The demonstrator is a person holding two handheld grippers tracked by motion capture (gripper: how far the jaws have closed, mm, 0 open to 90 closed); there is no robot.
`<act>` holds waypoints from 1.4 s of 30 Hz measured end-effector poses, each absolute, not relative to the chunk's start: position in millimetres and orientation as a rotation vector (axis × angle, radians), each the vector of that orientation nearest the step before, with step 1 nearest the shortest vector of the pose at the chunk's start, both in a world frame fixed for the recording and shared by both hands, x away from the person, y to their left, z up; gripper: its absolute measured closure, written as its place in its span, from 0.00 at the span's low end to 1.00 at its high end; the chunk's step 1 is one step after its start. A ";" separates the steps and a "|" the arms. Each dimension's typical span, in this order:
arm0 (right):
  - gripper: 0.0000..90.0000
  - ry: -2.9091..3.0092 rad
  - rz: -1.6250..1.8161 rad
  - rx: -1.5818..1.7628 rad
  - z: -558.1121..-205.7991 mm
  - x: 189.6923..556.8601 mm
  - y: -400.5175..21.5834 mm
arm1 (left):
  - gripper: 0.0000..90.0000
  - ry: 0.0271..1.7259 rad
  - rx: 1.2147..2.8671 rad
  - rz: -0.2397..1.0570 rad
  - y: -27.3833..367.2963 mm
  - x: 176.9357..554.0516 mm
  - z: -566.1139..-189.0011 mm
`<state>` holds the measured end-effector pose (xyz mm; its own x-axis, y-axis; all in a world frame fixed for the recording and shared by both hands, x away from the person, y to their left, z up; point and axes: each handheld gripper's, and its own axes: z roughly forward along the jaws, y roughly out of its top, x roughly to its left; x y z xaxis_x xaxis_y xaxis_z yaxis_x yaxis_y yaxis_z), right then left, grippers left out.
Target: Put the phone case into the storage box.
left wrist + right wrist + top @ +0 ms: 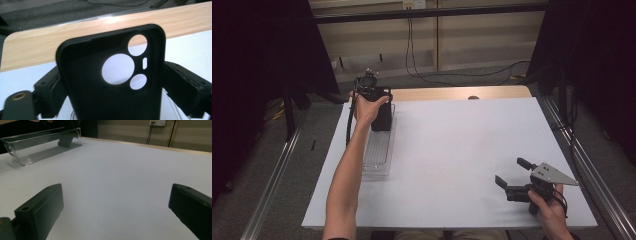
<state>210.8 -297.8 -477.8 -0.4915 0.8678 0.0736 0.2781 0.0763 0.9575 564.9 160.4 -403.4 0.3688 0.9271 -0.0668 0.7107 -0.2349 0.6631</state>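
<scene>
Pinching a black phone case (pixel 100 82) upright over the clear tray (pixel 377 155), the left gripper (pixel 379 107) works while the right gripper (pixel 512 175) rests spread on the table (pixel 462 150).

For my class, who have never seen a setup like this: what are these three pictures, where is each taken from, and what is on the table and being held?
A person sits at a white table and works with two hand-held grippers, simple tools with two black fingers each. The high view looks down from above the person. The other two pictures come from small cameras riding on the grippers, looking along their fingers.

The left gripper, at the table's far left, is shut on a black phone case; the round holes are cut-outs for a phone's camera. It holds the case upright at the far end of a clear plastic tray.

The right gripper is near the person, with its fingers open and nothing between them.
</scene>
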 end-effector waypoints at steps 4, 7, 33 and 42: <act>0.00 1.830 1.427 1.126 -477.9 210.7 -297.5 | 0.14 1.399 2.004 0.469 159.0 559.5 -399.7; 0.00 1.827 1.430 1.127 -477.6 210.3 -297.0 | 0.14 1.386 2.010 0.464 160.0 555.9 -396.9; 0.00 1.836 1.422 1.113 -477.6 210.8 -294.4 | 0.15 1.321 1.932 0.547 170.2 527.8 -383.9; 0.00 1.835 1.417 1.121 -477.6 211.3 -292.9 | 0.15 1.299 1.988 0.535 174.4 514.7 -378.4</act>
<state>211.3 -292.9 -477.6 -0.4947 0.8670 0.0599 0.2772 0.0921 0.9564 514.7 174.4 -378.4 0.4141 0.9097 -0.0307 0.6242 -0.2593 0.7370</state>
